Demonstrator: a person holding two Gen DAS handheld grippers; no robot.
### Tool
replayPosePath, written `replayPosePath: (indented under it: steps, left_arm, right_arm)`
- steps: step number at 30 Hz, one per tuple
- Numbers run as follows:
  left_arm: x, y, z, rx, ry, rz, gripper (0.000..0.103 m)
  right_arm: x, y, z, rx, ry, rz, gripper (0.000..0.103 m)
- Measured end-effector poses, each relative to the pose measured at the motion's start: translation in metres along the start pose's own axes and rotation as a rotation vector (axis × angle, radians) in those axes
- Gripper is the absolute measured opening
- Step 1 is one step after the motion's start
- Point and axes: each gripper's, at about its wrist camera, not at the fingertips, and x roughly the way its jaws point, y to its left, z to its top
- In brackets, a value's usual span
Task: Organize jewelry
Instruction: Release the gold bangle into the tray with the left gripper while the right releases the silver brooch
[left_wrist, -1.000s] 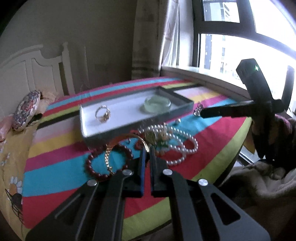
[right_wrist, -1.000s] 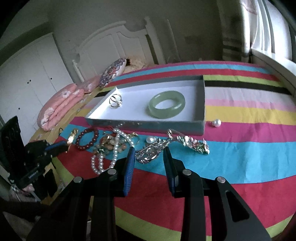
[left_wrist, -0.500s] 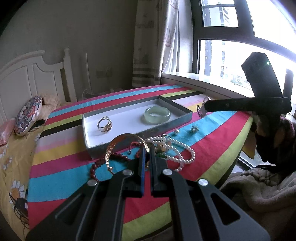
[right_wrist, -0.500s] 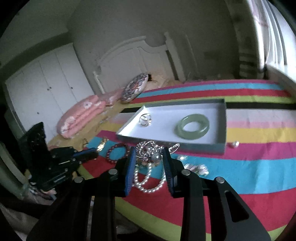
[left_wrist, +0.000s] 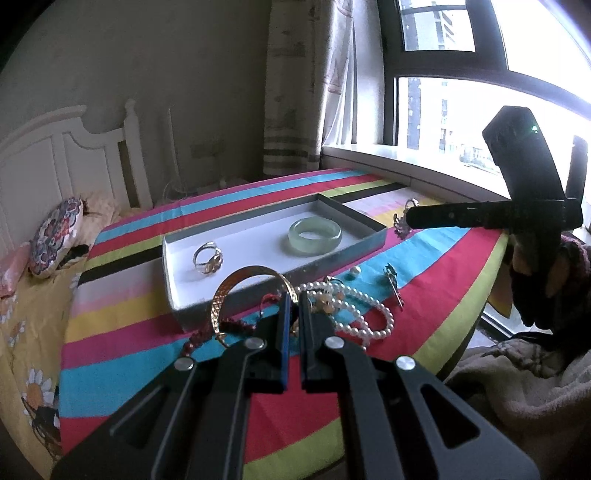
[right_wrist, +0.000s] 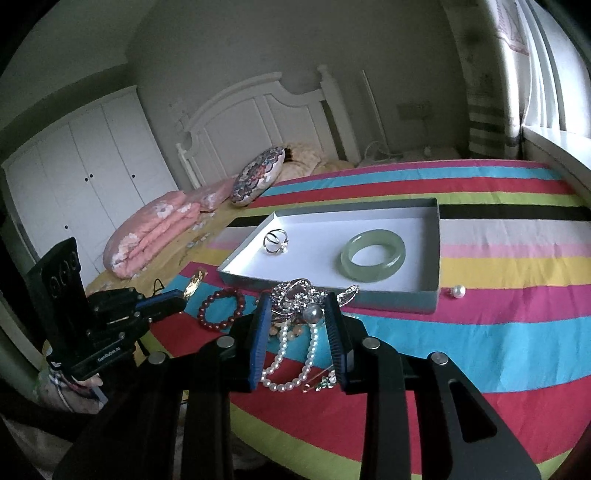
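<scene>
The left gripper (left_wrist: 291, 299) is clamped on a thin gold bangle (left_wrist: 236, 286), holding it up on edge at about six o'clock of the shallow grey box with a white floor (left_wrist: 373, 236). Below it on the striped cloth of the bench (left_wrist: 122, 332) lie a dark red bead bracelet (right_wrist: 221, 309) and, to its right, a white pearl necklace (left_wrist: 362, 302).

Inside the box, a silver ring (right_wrist: 276, 240) sits at nine o'clock and a pale green jade bangle (right_wrist: 373, 254) at three o'clock. A loose pearl (right_wrist: 458, 291) rests on the cloth just outside the box's near right corner.

The right gripper (right_wrist: 297, 312) is closed on a silver rhinestone brooch (right_wrist: 295, 295), lifted near the box's front wall.

The hold on the gold bangle is narrow, so a tilt could let it swing or slip. The brooch is irregular; it might catch the box rim and drop, or land on the jade bangle.
</scene>
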Motion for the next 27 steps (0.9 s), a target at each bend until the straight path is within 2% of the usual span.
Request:
replayPosePath:
  steps: [5, 15, 21, 27]
  left_arm:
    - [0.009, 0.0, 0.012, 0.026, 0.0, 0.008, 0.003]
    - [0.047, 0.007, 0.037, 0.035, 0.033, 0.077, 0.003]
    - [0.076, 0.025, 0.049, -0.013, 0.069, 0.118, 0.003]
    - [0.104, 0.047, 0.056, -0.099, 0.115, 0.195, 0.003]
  right_arm:
    - [0.012, -0.001, 0.007, -0.031, 0.01, -0.024, 0.03]
    - [0.067, 0.001, 0.045, -0.13, 0.047, -0.097, 0.03]
    - [0.103, -0.001, 0.069, -0.168, 0.079, -0.149, 0.03]
    - [0.137, -0.01, 0.083, -0.173, 0.122, -0.19, 0.03]
